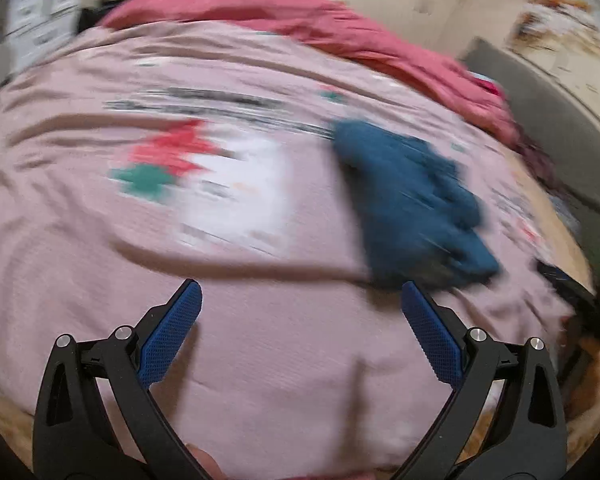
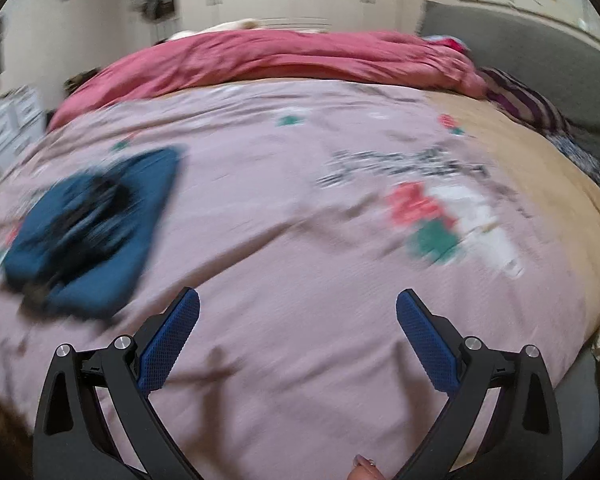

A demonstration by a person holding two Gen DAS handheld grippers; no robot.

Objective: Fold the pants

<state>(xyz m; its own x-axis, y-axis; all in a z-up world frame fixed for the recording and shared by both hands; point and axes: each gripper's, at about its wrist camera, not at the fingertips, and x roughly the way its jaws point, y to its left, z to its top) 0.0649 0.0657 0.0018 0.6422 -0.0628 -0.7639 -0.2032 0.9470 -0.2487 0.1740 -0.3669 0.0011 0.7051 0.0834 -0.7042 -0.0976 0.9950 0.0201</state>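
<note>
We see a bed [image 2: 300,220] under a pink printed cover, red duvet [image 2: 268,60] bunched far ahead. Blue pants [image 1: 412,200] lie folded ahead-right of our left hand-held gripper [image 1: 300,300], ahead-left of the right hand-held gripper [image 2: 298,306]; both gape, released, holding nothing.

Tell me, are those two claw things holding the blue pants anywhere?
No. The left gripper and right gripper are both open with nothing between their fingers; the blue pants lie bunched on the pink bedspread.
</note>
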